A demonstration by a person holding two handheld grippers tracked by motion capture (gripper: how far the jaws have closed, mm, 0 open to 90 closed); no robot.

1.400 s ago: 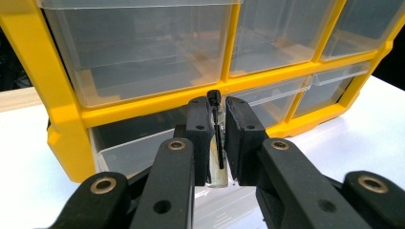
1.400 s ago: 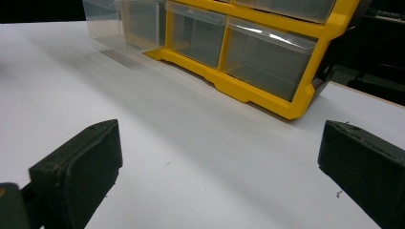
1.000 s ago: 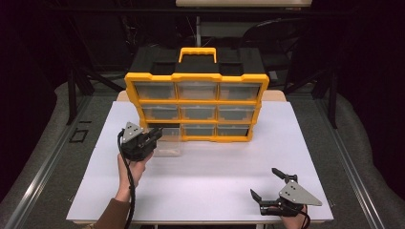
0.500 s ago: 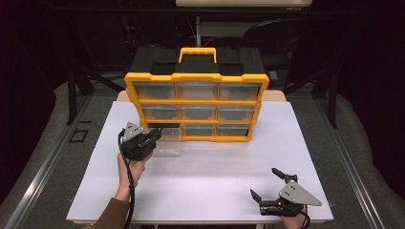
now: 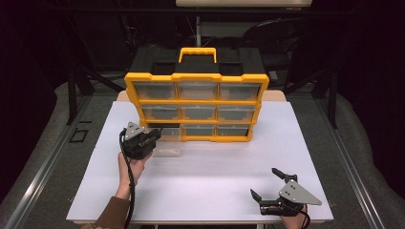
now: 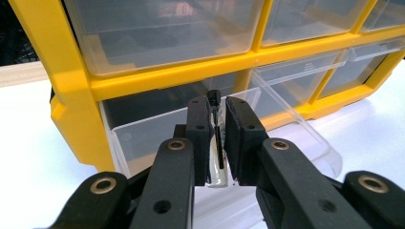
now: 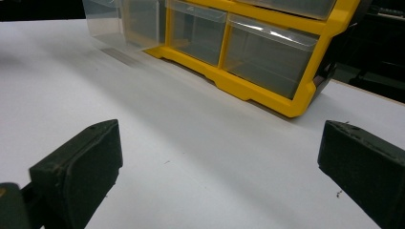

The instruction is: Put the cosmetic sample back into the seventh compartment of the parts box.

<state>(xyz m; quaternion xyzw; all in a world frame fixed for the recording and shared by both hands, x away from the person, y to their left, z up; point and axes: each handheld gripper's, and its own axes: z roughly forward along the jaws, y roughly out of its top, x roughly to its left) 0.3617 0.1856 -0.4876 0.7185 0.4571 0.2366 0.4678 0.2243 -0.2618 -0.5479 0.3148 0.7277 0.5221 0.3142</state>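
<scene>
A small glass vial with a black cap is clamped upright between the pads of the left tongs, just in front of the pulled-out drawer at the bottom left of the yellow organiser. The right tongs are held wide apart and empty near the front right corner of the desk, well apart from the organiser.

The vial could be cracked if the clamping were tightened, since the glass is thin and smooth. It could also slip out if the tongs were tilted, or be knocked against the drawer's clear front wall if lowered short of the opening.

The desk is plain white, flat and matt, so a dropped vial would likely roll. The surrounding room is dark, with black stands and frames behind the organiser.
</scene>
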